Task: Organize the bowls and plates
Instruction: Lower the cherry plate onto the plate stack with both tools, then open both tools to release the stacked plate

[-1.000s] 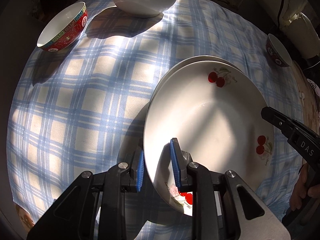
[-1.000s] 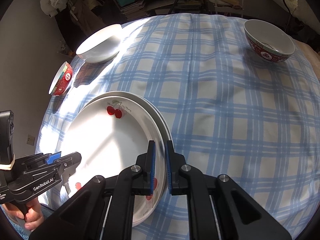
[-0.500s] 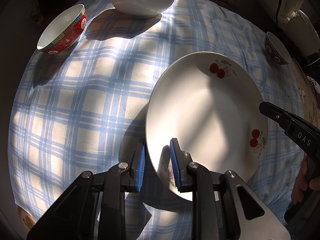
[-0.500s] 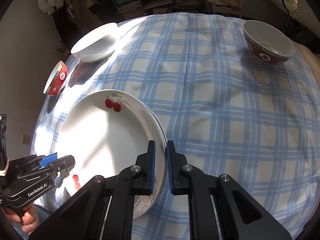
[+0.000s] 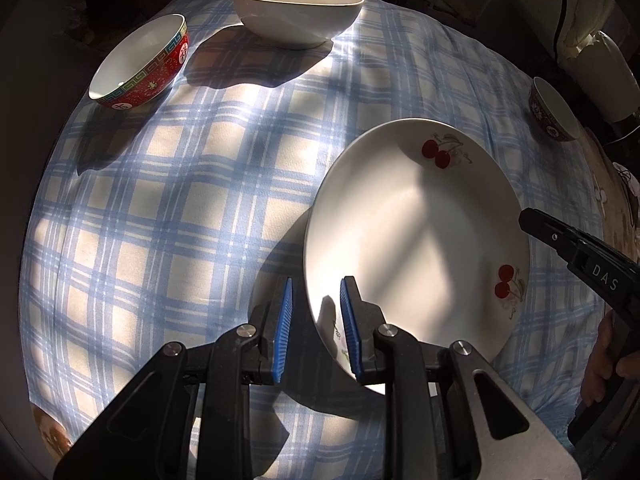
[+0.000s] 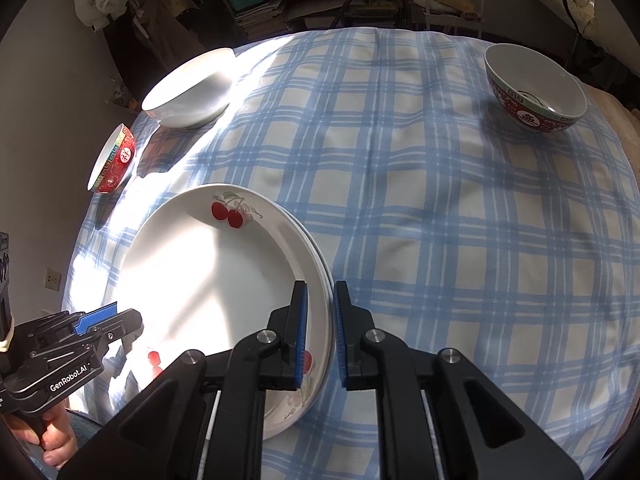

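A white cherry-print plate lies on top of a second white plate, whose rim peeks out at the right in the right wrist view. My left gripper is shut on the top plate's near left rim, one pad inside and one under it. My right gripper is shut on the opposite rim of the cherry plate. Each gripper shows in the other's view: the left gripper at lower left, and a finger of the right one at the right edge. I cannot tell whether the top plate rests fully on the lower one.
On the blue checked tablecloth stand a large white bowl and a red patterned bowl at the far left. Another red bowl sits far right. Shelves and clutter lie beyond the table, and a hand holds each gripper.
The top plate has slid over the lower plate until the lower rim is hidden in the left wrist view. Both grippers keep their grip on it.
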Action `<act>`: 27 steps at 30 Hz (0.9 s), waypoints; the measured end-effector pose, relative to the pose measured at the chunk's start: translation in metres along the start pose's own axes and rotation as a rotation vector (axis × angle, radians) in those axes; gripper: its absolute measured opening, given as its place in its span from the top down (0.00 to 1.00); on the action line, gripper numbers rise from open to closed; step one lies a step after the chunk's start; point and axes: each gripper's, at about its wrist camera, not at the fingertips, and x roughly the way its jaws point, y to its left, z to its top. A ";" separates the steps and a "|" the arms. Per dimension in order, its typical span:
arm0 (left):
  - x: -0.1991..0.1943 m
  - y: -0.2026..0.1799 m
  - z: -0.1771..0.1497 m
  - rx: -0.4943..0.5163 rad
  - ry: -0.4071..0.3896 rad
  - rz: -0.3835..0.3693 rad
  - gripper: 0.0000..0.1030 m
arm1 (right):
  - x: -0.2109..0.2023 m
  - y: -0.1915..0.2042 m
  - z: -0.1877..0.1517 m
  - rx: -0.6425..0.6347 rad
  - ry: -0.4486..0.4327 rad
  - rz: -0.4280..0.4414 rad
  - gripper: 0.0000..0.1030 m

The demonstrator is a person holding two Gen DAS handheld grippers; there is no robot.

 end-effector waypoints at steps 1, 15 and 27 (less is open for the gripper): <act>-0.003 0.000 0.000 -0.001 -0.004 -0.003 0.77 | -0.002 0.000 0.000 -0.002 -0.004 -0.001 0.87; -0.055 0.005 0.004 0.011 -0.149 0.095 0.27 | -0.035 0.008 0.006 -0.006 -0.085 -0.010 0.39; -0.104 0.009 0.038 0.018 -0.289 0.159 0.13 | -0.068 0.026 0.036 -0.062 -0.228 -0.026 0.03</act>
